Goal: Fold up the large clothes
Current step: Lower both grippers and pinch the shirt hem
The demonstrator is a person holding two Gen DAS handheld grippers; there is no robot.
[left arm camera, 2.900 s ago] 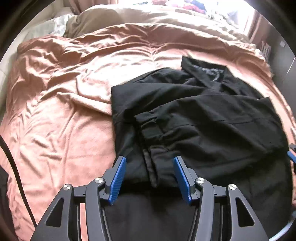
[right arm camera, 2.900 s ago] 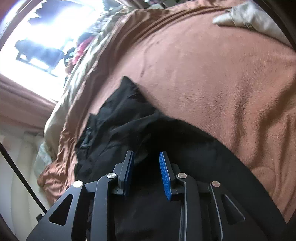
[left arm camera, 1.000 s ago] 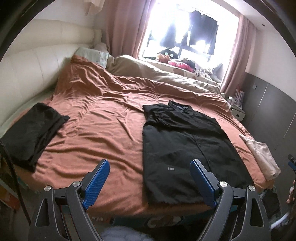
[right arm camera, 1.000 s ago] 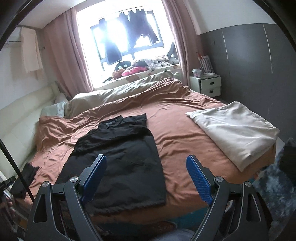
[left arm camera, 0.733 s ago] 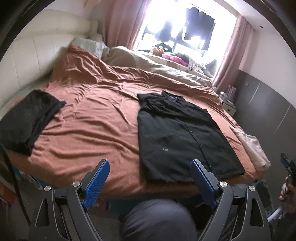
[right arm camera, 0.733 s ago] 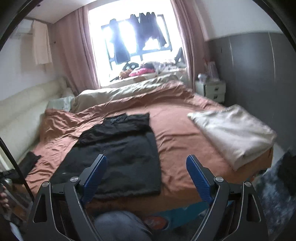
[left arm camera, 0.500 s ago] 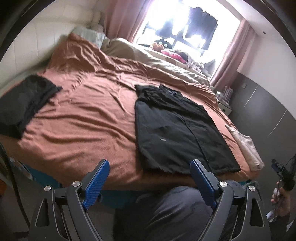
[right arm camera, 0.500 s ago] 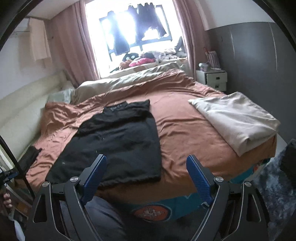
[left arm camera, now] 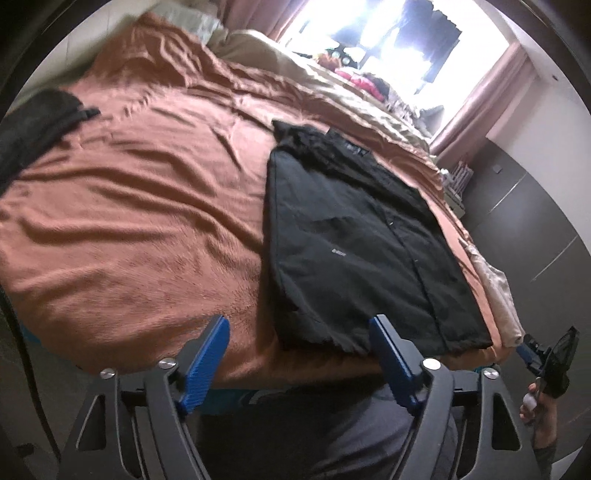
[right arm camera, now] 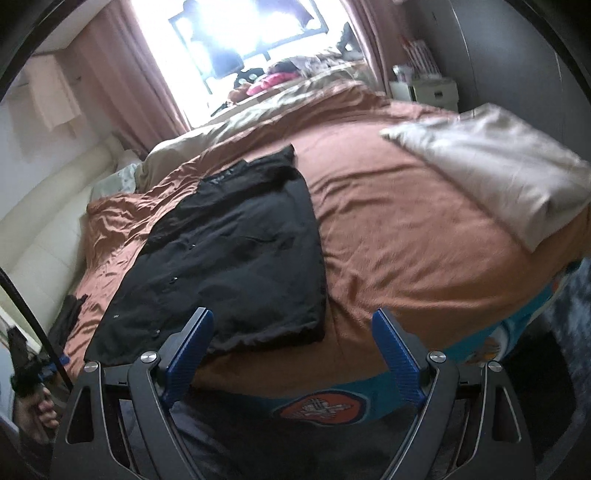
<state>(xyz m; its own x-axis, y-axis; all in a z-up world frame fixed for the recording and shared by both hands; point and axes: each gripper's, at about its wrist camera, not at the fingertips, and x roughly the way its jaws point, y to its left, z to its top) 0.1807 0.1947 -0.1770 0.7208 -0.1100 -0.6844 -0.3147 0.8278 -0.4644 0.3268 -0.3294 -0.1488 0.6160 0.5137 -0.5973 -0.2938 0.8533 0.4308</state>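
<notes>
We see a wide bed covered with a rust-brown blanket [left arm camera: 147,206], wrinkled on the far side and smoother near the front edge. Behind it lies a beige duvet [right arm camera: 236,129], and then a very bright window [right arm camera: 258,26] with dark clothes hanging in it and pink curtains [right arm camera: 122,74] at both sides. On the window side there is a pile of colourful things, one of them pink. A cream padded headboard [right arm camera: 48,214] runs along one side of the bed, and dark grey wall panels [left arm camera: 524,206] stand at the other side, near a small white nightstand [right arm camera: 432,88].

The black jacket [left arm camera: 354,251] lies flat on the blanket, with sleeves folded in, its collar toward the window and its hem close to the front edge of the bed. On its front we see a small white label [left arm camera: 338,253], but the letters are too small to read. A folded beige cloth [right arm camera: 495,158] rests on the bed, well apart from the jacket, and another dark garment [left arm camera: 33,122] lies near the headboard corner. Under the blanket, at the front, a teal sheet shows a round orange emblem [right arm camera: 321,404]; we cannot read it.

Our left gripper [left arm camera: 299,360] and right gripper [right arm camera: 291,356] both have the blue fingers spread wide and hold nothing, in front of the bed edge.
</notes>
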